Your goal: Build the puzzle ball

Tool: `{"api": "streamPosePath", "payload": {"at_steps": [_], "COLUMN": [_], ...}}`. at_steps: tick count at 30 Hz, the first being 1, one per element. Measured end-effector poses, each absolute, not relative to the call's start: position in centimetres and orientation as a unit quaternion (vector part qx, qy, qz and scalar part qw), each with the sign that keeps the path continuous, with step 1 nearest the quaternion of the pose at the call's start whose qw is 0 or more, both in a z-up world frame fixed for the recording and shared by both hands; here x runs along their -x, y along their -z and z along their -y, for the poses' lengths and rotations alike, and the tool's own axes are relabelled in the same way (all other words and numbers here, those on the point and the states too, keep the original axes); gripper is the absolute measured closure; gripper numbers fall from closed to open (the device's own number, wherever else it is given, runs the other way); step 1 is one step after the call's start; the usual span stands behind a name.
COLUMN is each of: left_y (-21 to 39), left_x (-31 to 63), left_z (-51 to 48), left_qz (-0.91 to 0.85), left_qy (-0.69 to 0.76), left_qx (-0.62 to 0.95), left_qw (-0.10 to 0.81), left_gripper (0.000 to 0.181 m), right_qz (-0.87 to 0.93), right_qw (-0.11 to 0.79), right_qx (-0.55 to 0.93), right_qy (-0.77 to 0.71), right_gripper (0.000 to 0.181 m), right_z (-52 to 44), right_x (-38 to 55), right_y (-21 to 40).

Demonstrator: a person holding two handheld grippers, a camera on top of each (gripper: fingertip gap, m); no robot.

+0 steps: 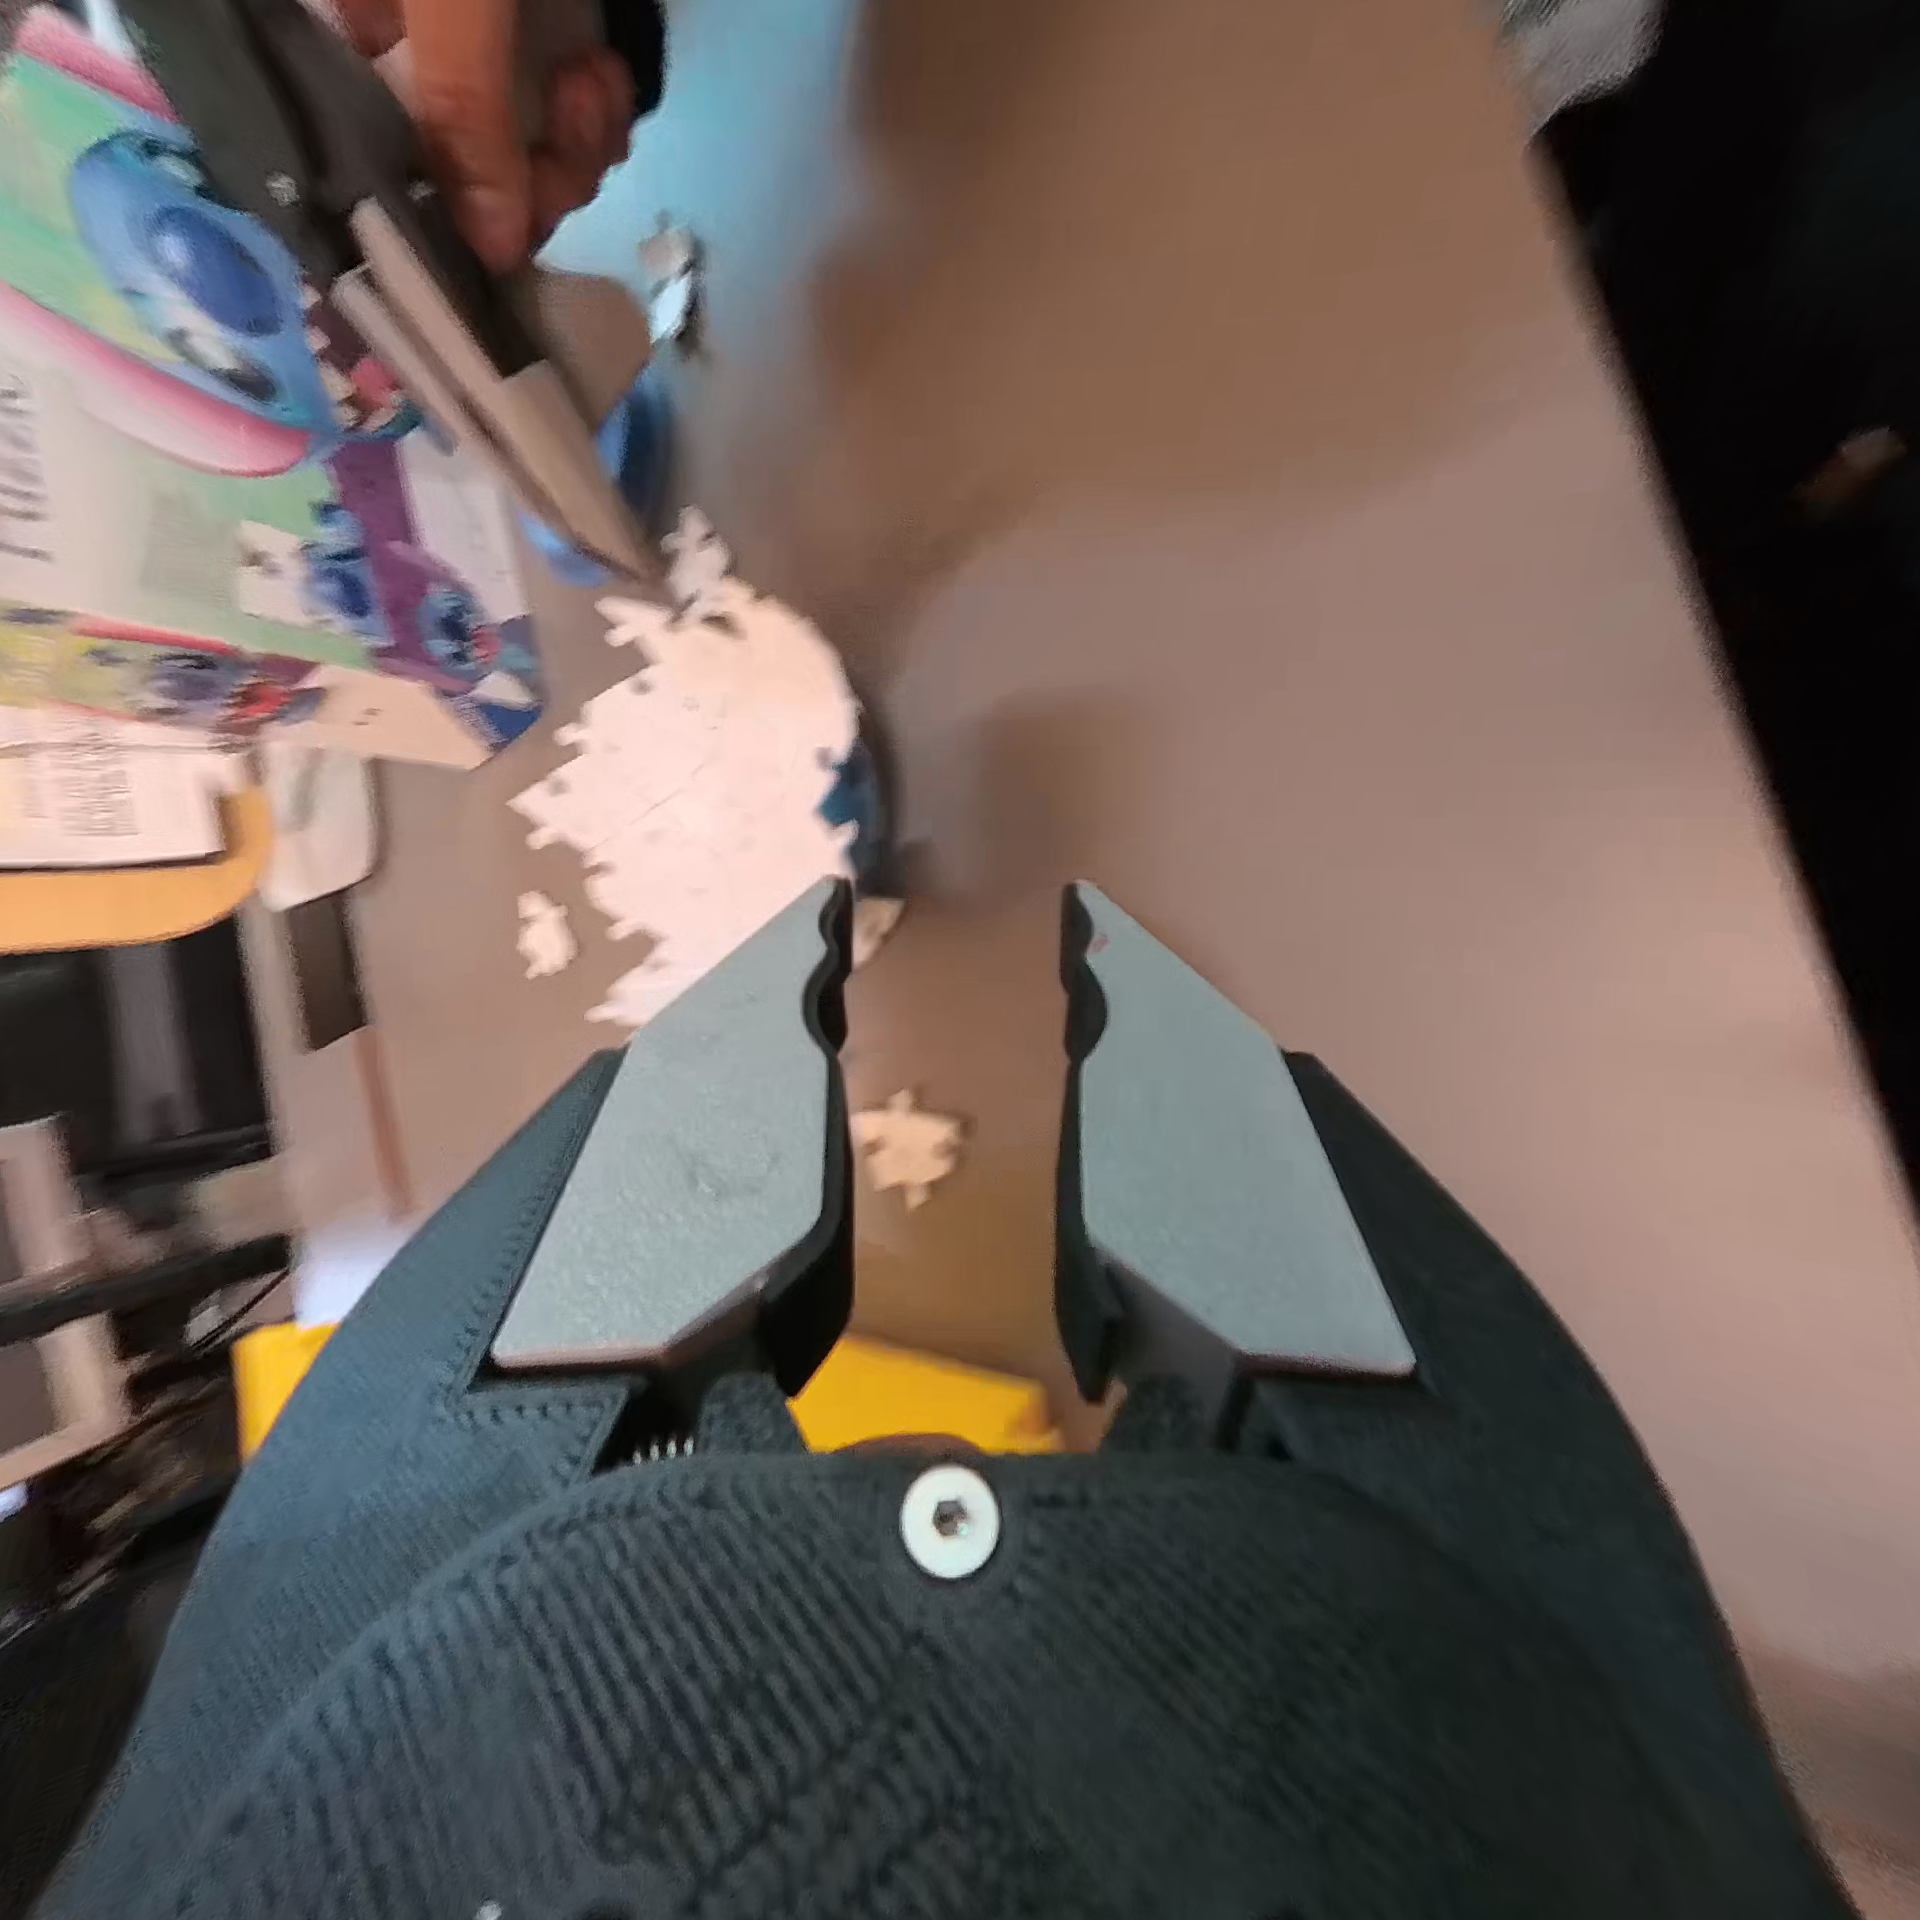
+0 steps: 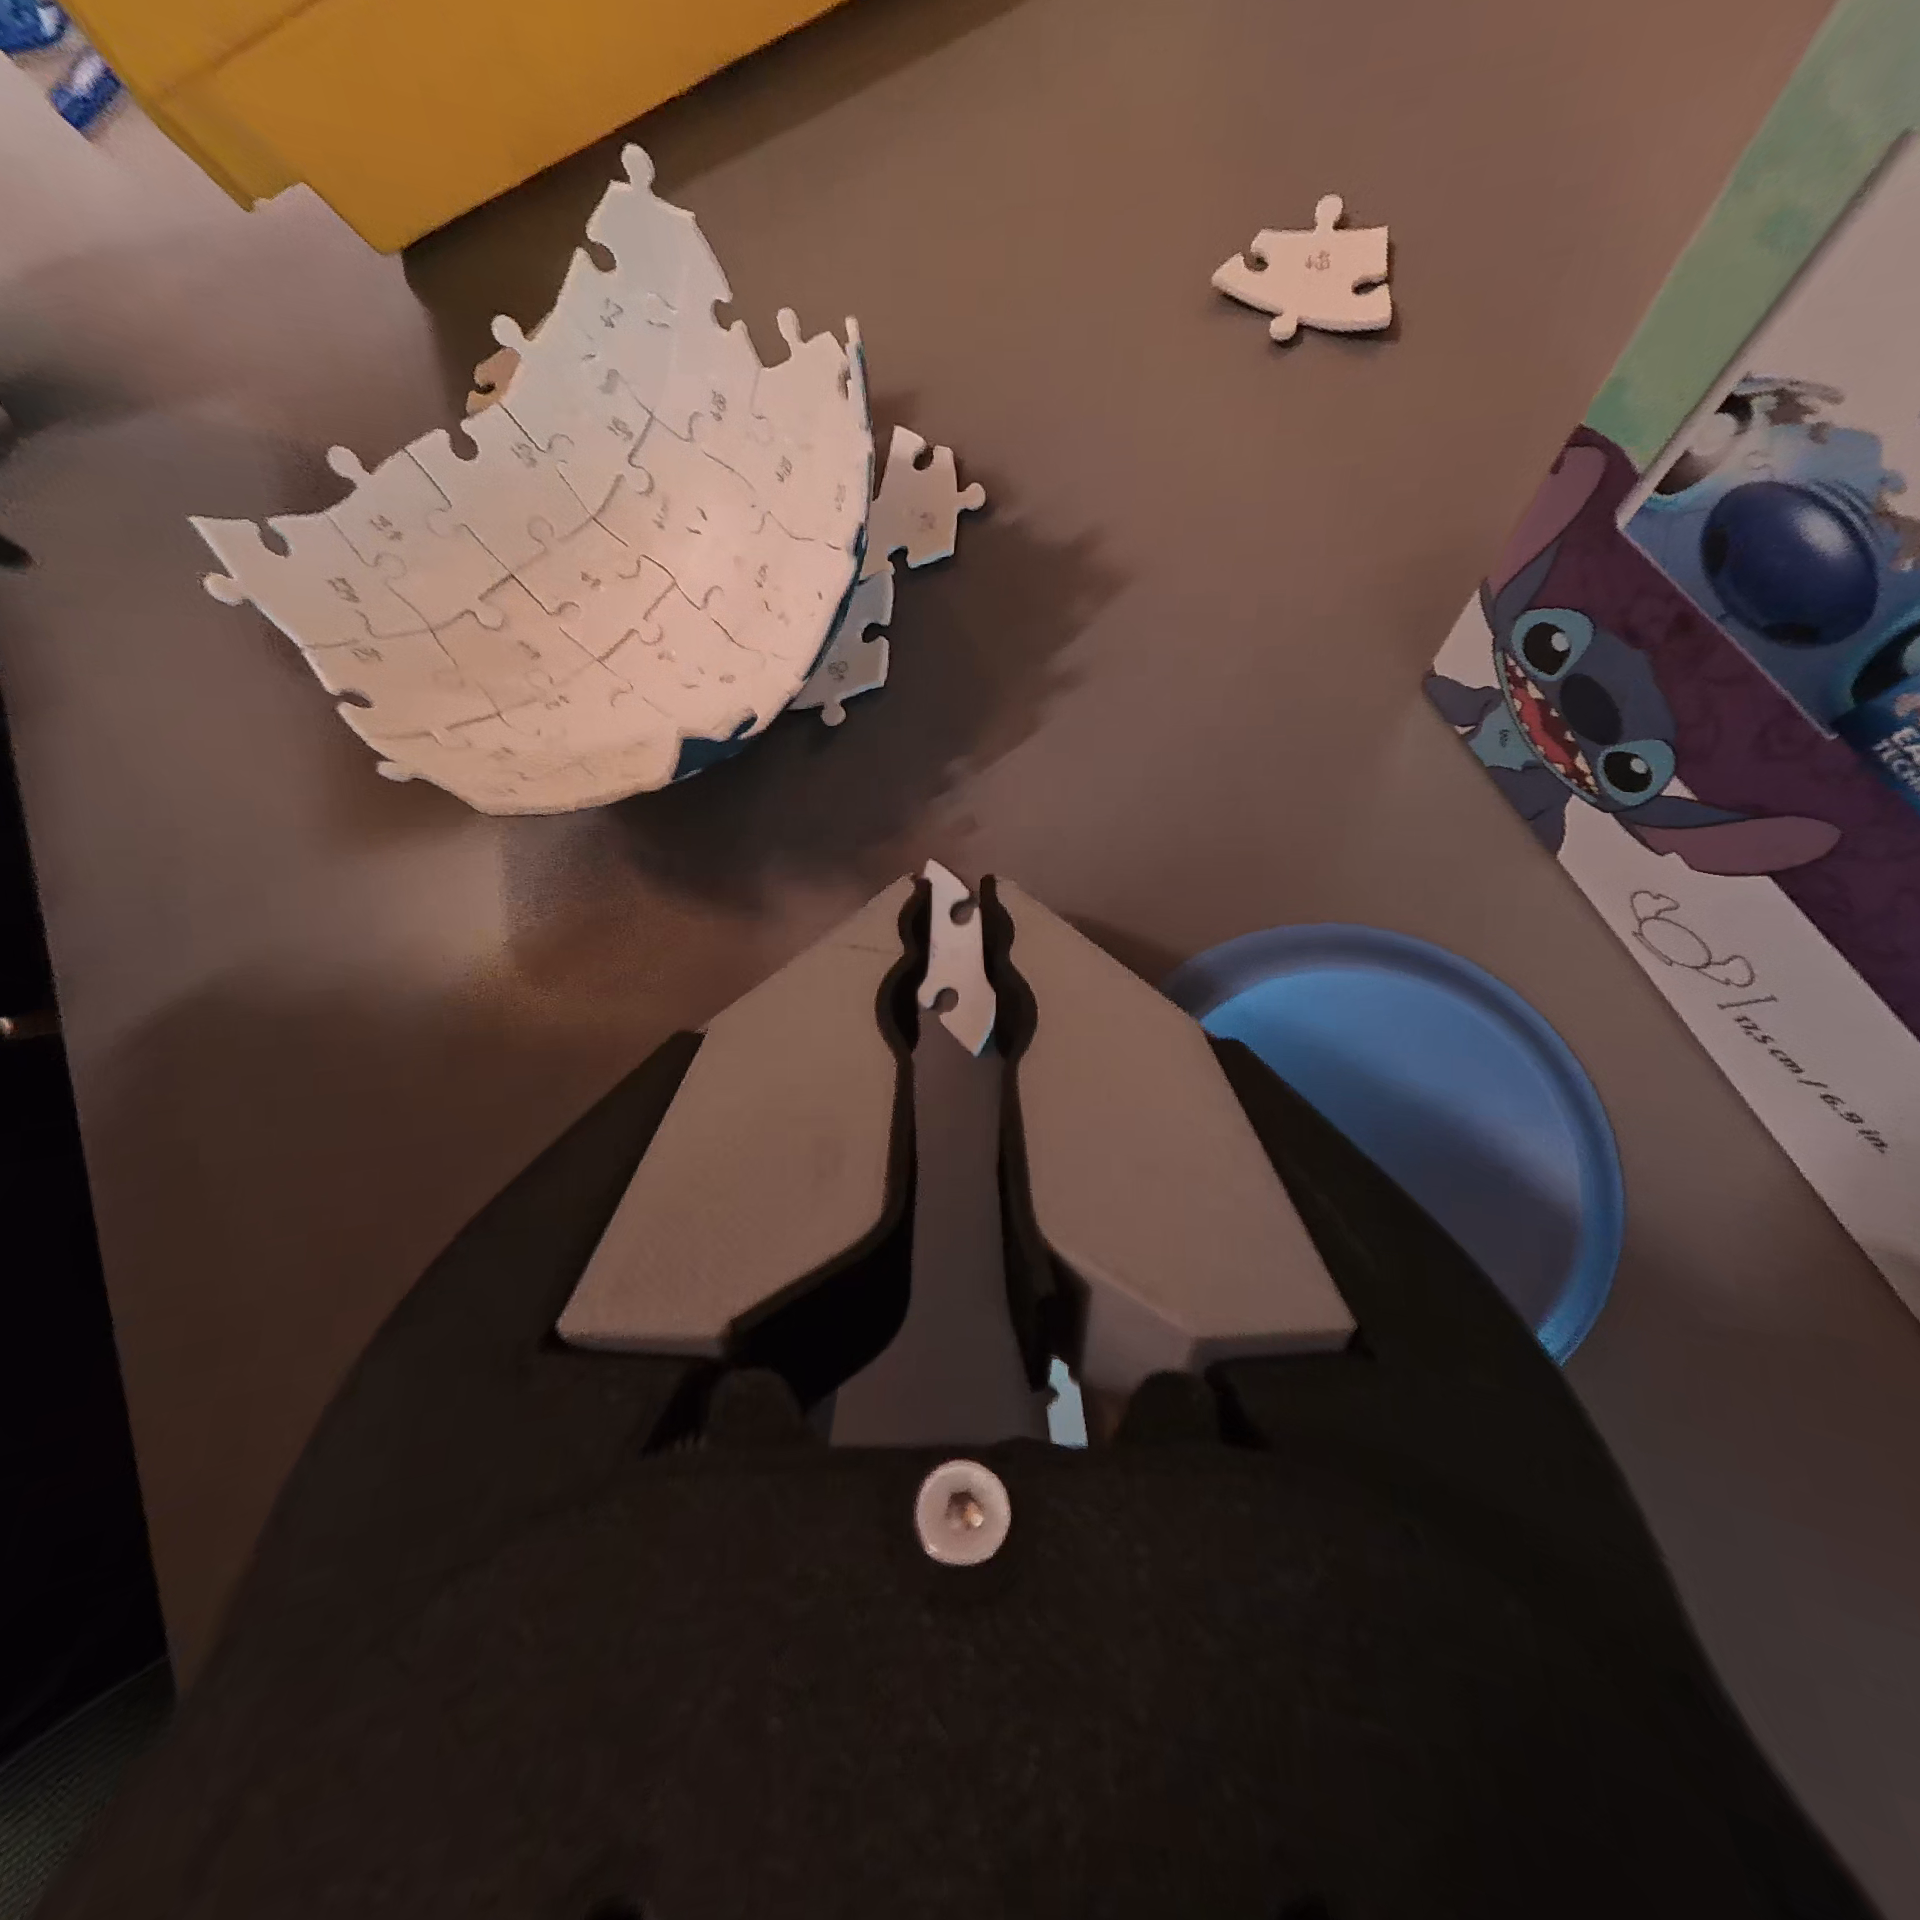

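The half-built puzzle ball [image 2: 561, 582] is a white curved shell of joined pieces, lying on its side on the grey table [image 2: 1143, 665]. It also shows in the blurred left wrist view [image 1: 717, 769]. My right gripper [image 2: 951, 888] is shut on a white puzzle piece [image 2: 961, 961], held edge-on a short way in front of the shell. My left gripper [image 1: 956, 904] is open and empty, its left fingertip close beside the shell. A loose piece [image 1: 909, 1143] lies on the table under its fingers. The right gripper [image 1: 634, 556] also shows far off, tip near the shell's rim.
A loose white piece [image 2: 1309, 270] lies at the far right of the table. A blue round dish [image 2: 1455, 1132] sits just right of my right gripper. The puzzle box [image 2: 1704, 727] lies along the right side. A yellow box [image 2: 436, 104] stands at the far edge. Across from one pair of fingers to the other is roughly 20 centimetres. The blue round dish [image 2: 1455, 1132] is closer to my right gripper, around 9 centimetres from its tips; the left tips are 30 centimetres off.
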State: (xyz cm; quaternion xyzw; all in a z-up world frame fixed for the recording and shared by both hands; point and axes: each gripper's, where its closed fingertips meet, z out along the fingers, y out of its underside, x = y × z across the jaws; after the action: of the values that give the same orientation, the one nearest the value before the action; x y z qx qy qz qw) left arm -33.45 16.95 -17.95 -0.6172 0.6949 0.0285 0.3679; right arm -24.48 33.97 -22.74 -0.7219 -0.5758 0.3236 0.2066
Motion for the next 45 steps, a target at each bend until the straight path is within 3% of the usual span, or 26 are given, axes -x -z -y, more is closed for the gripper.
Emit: {"api": "streamPosePath", "payload": {"at_steps": [6,14,32,34,38,39,42,45], "left_y": [20.9,20.2,22.7,22.3,22.9,23.1,23.9,24.1], "left_x": [32.6,31.5,40.8,40.8,41.2,41.6,41.6,40.7], "left_z": [-15.7,-14.5,-21.5,-21.9,-22.8,-23.1,-23.4,-23.4], "left_qz": [-0.672,-0.59,-0.282,-0.257,-0.241,-0.237,-0.22,-0.213], "left_qy": [0.043,0.127,-0.001,0.017,-0.017,-0.038,-0.047,-0.025], "left_qx": [0.636,0.649,0.845,0.852,0.868,0.872,0.888,0.897], "left_qw": [0.377,0.464,0.454,0.456,0.433,0.428,0.402,0.385], "left_gripper": [0.142,0.139,0.135,0.152,0.154,0.152,0.126,0.119], "right_qz": [0.563,0.583,0.592,0.593,0.597,0.598,0.6,0.603], "right_qw": [0.22,0.278,0.305,0.306,0.302,0.302,0.303,0.304], "right_qx": [0.706,0.676,0.659,0.658,0.657,0.656,0.653,0.648], "right_qy": [-0.37,-0.356,-0.35,-0.349,-0.347,-0.348,-0.348,-0.352], "right_gripper": [0.171,0.169,0.167,0.167,0.167,0.167,0.166,0.166], "right_z": [-33.9,-34.0,-33.0,-32.9,-32.7,-32.6,-32.3,-32.0], "right_x": [25.3,26.0,25.6,25.6,25.6,25.6,25.6,25.7], "right_y": [21.5,20.3,18.9,18.9,19.0,19.0,18.8,18.5]}}
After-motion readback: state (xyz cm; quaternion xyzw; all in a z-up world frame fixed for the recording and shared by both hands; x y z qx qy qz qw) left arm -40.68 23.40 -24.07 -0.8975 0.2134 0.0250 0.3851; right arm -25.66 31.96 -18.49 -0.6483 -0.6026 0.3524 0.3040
